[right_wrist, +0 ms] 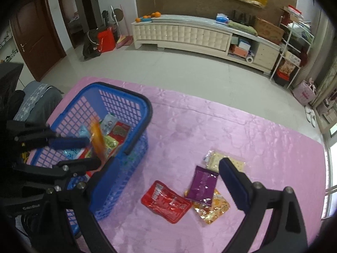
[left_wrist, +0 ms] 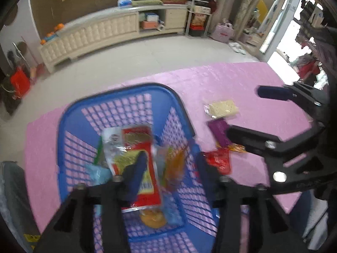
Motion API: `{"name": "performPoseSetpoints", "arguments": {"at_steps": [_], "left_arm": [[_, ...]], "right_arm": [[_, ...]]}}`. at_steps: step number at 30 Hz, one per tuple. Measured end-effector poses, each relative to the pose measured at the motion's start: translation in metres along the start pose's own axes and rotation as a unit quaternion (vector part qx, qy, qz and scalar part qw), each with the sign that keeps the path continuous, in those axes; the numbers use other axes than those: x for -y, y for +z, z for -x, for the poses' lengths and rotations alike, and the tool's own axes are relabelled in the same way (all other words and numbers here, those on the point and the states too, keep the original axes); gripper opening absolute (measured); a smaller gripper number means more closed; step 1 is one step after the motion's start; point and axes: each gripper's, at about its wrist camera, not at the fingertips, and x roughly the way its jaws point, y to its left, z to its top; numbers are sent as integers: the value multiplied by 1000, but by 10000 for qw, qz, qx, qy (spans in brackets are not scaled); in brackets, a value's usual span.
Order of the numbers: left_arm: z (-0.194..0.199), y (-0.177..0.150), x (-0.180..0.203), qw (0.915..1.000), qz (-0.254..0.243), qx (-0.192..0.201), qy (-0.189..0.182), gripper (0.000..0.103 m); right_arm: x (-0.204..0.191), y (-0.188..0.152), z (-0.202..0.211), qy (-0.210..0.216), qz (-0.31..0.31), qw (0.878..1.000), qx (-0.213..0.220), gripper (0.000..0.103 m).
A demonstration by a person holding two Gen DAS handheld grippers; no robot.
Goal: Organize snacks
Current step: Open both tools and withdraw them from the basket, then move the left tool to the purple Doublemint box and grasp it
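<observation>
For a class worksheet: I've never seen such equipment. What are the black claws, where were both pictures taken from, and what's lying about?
A person holds a two-finger gripper in each hand; a camera on each looks along its fingers. One picture is from the left gripper, open above the blue basket, an orange packet loose between its fingers. The other is from the right gripper, open and empty. On the pink mat lie a cracker packet, purple packet, red packet and gold packet.
</observation>
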Motion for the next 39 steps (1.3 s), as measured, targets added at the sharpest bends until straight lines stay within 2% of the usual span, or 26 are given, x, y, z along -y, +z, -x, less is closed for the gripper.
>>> {"name": "performPoseSetpoints", "arguments": {"at_steps": [1,3,5,14,21,25,39], "left_arm": [[0,0,-1,10000,40,1,-19,61],[2,0,-8,9993,260,-29,-252,62],[9,-3,-7,9990,319,25,-306,62],[57,-21,12,9987,158,411,-256,68],[95,-35,31,9976,126,658,-199,68],[111,-40,47,9965,60,796,-235,72],[124,-62,116,9955,-343,839,-293,73]], "right_arm": [[3,-1,1,-9,-65,10000,17,97],[6,-4,2,35,-134,9999,21,97],[9,-6,7,42,-185,9998,49,97],[4,-18,48,207,-263,9992,224,97],[1,-36,89,175,-284,9988,371,97],[3,-46,111,146,-321,9983,461,97],[28,-95,153,29,-495,9971,575,97]]}}
